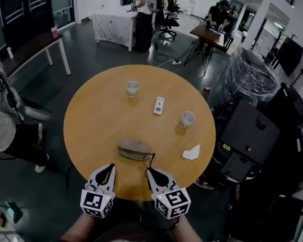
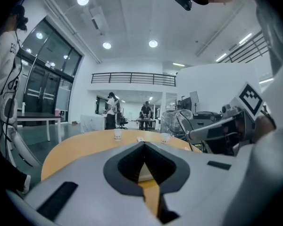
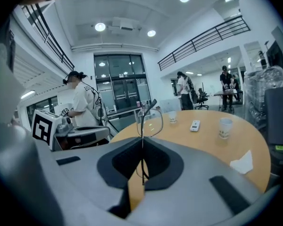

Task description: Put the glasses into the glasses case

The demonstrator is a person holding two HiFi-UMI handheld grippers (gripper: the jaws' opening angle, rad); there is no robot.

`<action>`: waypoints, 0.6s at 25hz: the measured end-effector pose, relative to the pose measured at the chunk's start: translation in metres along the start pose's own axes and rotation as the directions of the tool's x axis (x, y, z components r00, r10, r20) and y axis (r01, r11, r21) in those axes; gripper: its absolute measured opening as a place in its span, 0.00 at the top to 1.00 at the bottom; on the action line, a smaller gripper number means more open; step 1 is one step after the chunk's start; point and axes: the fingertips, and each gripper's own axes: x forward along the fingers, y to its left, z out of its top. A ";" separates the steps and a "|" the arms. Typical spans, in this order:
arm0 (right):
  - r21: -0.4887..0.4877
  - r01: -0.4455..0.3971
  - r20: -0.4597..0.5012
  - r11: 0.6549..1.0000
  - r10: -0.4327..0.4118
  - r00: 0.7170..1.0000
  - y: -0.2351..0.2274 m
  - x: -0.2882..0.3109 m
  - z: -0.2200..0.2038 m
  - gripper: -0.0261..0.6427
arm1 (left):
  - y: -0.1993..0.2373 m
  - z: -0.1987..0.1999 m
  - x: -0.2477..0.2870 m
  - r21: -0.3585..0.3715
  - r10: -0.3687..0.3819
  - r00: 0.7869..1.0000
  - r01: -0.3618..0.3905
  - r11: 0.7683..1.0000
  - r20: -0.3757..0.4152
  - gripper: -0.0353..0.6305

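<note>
Nearest, at 6 o'clock: left gripper [image 1: 109, 165], jaws pressed together on nothing, and right gripper [image 1: 150, 169]. Noted round table [image 1: 106, 110] beneath; found glasses case [image 1: 134, 148], seemingly closed, just past both at 12 o'clock. Saw wire glasses [image 3: 150, 122] pinched edge-on in right jaws, short of the case. Judged likely failure: thin frame twisting or slipping in so narrow a pinch, or bending against an unopened lid.
</note>
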 end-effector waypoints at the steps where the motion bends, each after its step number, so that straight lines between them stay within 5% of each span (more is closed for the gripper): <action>1: -0.001 0.002 -0.004 1.000 -0.002 1.000 -0.003 0.006 0.001 0.97 | 0.002 -0.002 0.006 -0.002 -0.011 1.000 0.011 1.000 -0.006 0.94; 9: -0.029 -0.048 -0.085 0.998 0.045 0.995 -0.005 0.065 0.000 0.98 | 0.029 -0.022 0.056 0.000 -0.085 0.993 0.085 0.996 -0.083 0.94; 15: -0.125 -0.198 -0.310 0.972 0.151 0.939 0.015 0.095 -0.043 0.97 | 0.045 -0.051 0.078 -0.015 -0.150 0.970 0.150 0.989 -0.192 0.94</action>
